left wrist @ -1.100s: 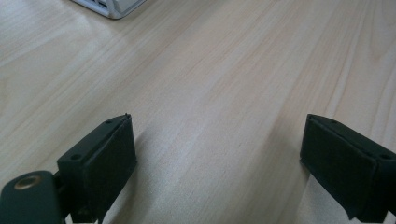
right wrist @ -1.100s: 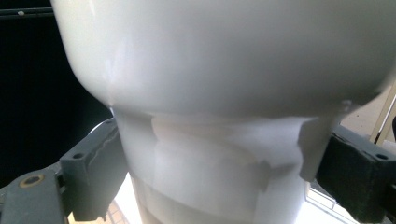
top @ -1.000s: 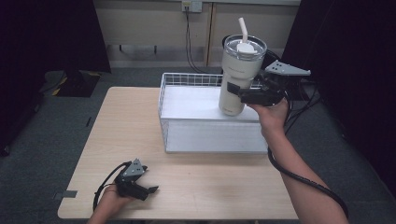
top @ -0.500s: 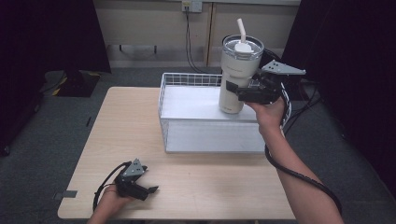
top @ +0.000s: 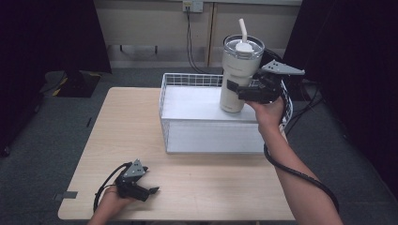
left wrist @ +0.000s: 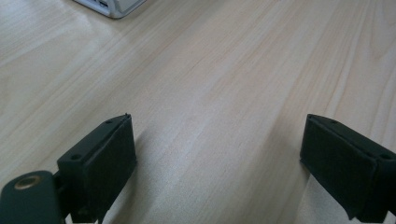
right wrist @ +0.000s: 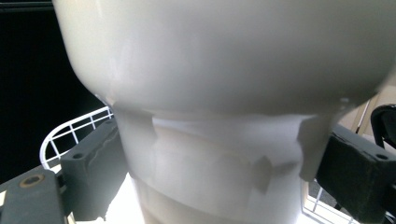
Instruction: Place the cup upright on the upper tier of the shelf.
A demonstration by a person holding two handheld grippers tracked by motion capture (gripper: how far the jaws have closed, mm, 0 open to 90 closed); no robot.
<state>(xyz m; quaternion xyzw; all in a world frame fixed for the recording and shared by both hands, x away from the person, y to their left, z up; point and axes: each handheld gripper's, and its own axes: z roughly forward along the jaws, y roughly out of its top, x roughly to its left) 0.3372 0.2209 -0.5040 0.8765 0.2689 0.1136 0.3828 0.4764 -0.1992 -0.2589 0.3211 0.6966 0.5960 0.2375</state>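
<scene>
R claw (top: pixel 237 90) clamped on tumbler (top: pixel 238 70) narrow lower body, upright over wire basket (top: pixel 187 79) so straw stays up. L claw (top: pixel 149 191) wide open, empty, resting on worktop (top: pixel 131 136), out of way.

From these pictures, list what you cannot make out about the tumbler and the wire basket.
- Tumbler base: high view, whether it rests on the wire basket floor can't be judged.
- Tumbler contents: high view, lid covers them.
- Tumbler top: right gripper view, cut off by the edge.
</scene>
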